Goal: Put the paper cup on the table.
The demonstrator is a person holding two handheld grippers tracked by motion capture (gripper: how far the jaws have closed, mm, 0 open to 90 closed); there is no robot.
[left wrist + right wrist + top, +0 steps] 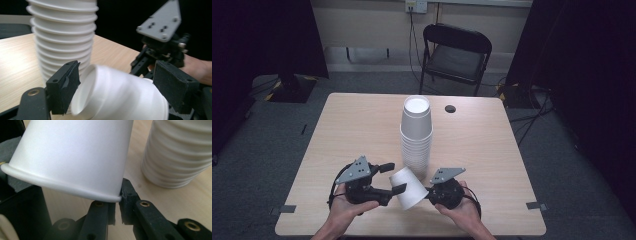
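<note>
At the near edge of the table (337, 125), just in front of the tall stack of cups (416, 135), a single white cup (408, 187) is held tilted between the two tongs. The right gripper (428, 192) is pinched almost closed on the cup's rolled rim, as the right gripper view shows, with one jaw inside the mouth and one outside. The left gripper (393, 179) is spread wide, its jaws standing on either side of the cup's narrow bottom end; in the left gripper view the left pad appears to lie close against the cup wall, while the right pad is held apart from it, so no squeeze is made yet.

The step in hand is judged to be a handover or a two-sided hold of the loose cup. It would be done well if the left jaws were closed gently and squarely on the cup wall, since thin paper is easily dented, and if the rim pinch were released only once that hold is firm. The cup should be kept off the stack just behind it, which could be knocked over.

Whether the left pad truly touches the cup cannot be settled. Whether one cup or two nested ones are held is hard to make out, a faint step being visible near the wide end in the left gripper view. The top of the stack is cut off in both gripper views.
</note>
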